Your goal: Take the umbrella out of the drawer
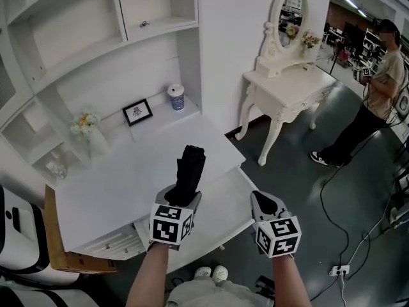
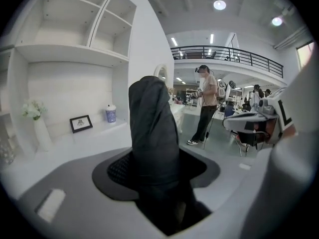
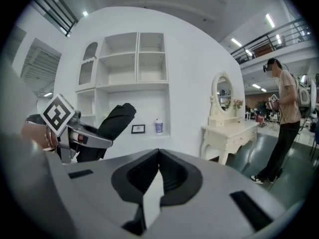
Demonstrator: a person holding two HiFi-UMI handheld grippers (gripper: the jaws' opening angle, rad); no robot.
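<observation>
Left gripper (image 1: 181, 198) fingers clamp the black umbrella (image 1: 191, 170) near its lower end; right gripper (image 1: 262, 203) fingers meet, empty.

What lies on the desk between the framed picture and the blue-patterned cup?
Nothing: in the head view, only bare white desktop separates the framed picture and the cup.
</observation>
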